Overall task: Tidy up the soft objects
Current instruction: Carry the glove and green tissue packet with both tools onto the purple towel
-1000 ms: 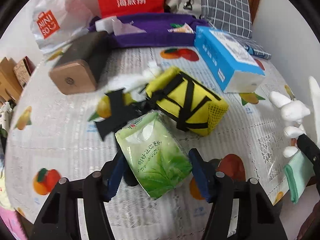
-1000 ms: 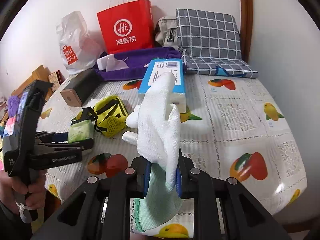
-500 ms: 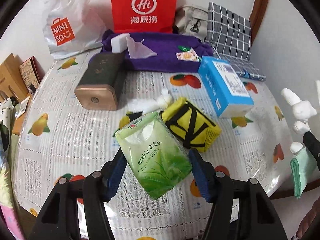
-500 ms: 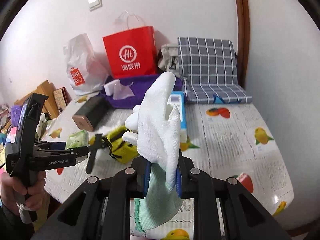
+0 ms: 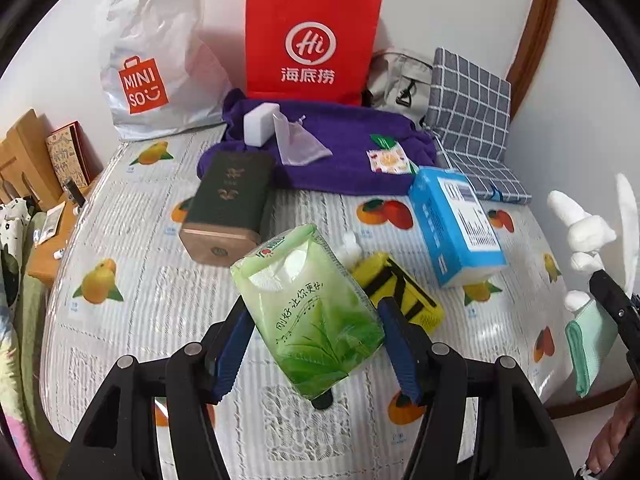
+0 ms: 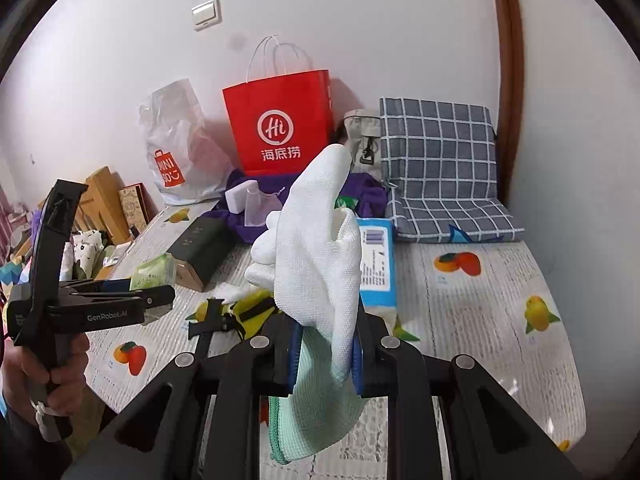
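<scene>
Left tool (image 5: 316, 330) clamped on green tissue pack (image 5: 310, 308), blue pads (image 5: 400, 344) pressing both sides, pack lifted clear above the bench (image 5: 132, 256). Right tool (image 6: 325, 354) squeezed tight on white glove (image 6: 316, 256), glove fingers pointing up, mint-green cuff hanging below the pads. Same glove visible at the right edge of the left view, also up off the bench.

Down on the bench, just behind the tissue pack: yellow mesh pouch (image 5: 404, 292) with black straps, lying flat, with something small and white (image 5: 352, 246) poking out beside it, too hidden to name. Right of that, blue tissue box (image 5: 456, 224), lying on its side. Left, dark green box (image 5: 228, 204) with a wooden end facing the camera. Further back, purple cloth (image 5: 348, 160) carrying a white block (image 5: 260, 124) and a small snack packet (image 5: 390, 160). Against the wall: red paper bag (image 5: 312, 40), white plastic shopping bag (image 5: 156, 60), grey checked cushion (image 5: 472, 108). Person's hand (image 6: 56, 372) gripping the left tool's handle, seen from the right view.
</scene>
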`<state>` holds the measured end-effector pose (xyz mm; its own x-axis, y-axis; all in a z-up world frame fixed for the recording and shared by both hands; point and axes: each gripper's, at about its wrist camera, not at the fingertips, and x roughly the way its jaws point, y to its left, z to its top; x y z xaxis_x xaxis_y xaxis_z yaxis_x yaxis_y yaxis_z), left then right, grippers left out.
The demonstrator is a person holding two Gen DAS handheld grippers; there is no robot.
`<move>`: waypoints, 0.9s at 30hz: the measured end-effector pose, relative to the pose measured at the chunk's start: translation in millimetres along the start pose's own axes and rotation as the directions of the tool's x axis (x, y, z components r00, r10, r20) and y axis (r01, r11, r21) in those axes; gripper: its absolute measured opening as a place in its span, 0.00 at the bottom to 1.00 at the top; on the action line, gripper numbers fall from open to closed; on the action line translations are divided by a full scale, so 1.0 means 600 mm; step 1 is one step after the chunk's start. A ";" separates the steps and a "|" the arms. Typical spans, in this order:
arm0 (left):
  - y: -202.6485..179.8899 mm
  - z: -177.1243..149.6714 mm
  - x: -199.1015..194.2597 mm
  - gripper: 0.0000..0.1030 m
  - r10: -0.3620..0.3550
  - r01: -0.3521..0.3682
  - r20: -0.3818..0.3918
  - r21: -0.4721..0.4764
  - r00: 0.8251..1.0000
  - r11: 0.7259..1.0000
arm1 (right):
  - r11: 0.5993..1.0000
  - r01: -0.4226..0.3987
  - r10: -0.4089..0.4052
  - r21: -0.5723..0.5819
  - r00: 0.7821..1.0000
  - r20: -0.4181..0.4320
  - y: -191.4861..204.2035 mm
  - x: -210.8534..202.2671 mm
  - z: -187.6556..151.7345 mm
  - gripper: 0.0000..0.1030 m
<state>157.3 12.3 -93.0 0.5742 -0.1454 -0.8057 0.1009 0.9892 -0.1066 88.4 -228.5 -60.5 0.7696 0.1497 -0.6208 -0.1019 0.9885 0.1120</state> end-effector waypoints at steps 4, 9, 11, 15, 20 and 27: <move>0.013 0.021 0.006 0.59 0.001 -0.001 0.007 -0.017 1.000 1.000 | 1.000 -0.010 0.010 -0.004 1.000 -0.006 -0.001 0.021 0.020 0.20; 0.027 0.050 0.021 0.59 0.002 -0.002 0.012 -0.028 1.000 1.000 | 1.000 -0.011 0.011 -0.002 1.000 -0.026 -0.007 0.060 0.045 0.20; 0.031 0.062 0.029 0.59 0.003 -0.003 0.014 -0.036 1.000 0.999 | 1.000 -0.009 0.009 0.000 0.999 -0.032 -0.011 0.077 0.055 0.20; 0.038 0.088 0.049 0.59 0.006 -0.005 0.015 -0.048 1.000 0.999 | 1.000 -0.017 0.017 0.008 0.999 -0.043 -0.021 0.108 0.077 0.20; 0.049 0.123 0.077 0.59 0.017 -0.016 0.010 -0.076 1.000 0.997 | 1.000 -0.023 0.023 0.009 0.999 -0.046 -0.032 0.142 0.109 0.20; 0.066 0.180 0.118 0.59 -0.001 0.001 0.002 -0.130 1.000 0.992 | 1.000 -0.029 0.029 0.003 0.999 -0.037 -0.043 0.193 0.161 0.20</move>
<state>289.6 39.1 -91.2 0.5759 -0.1463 -0.8043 -0.0046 0.9833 -0.1821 241.2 -239.0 -60.6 0.7426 0.1792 -0.6453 -0.1221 0.9836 0.1327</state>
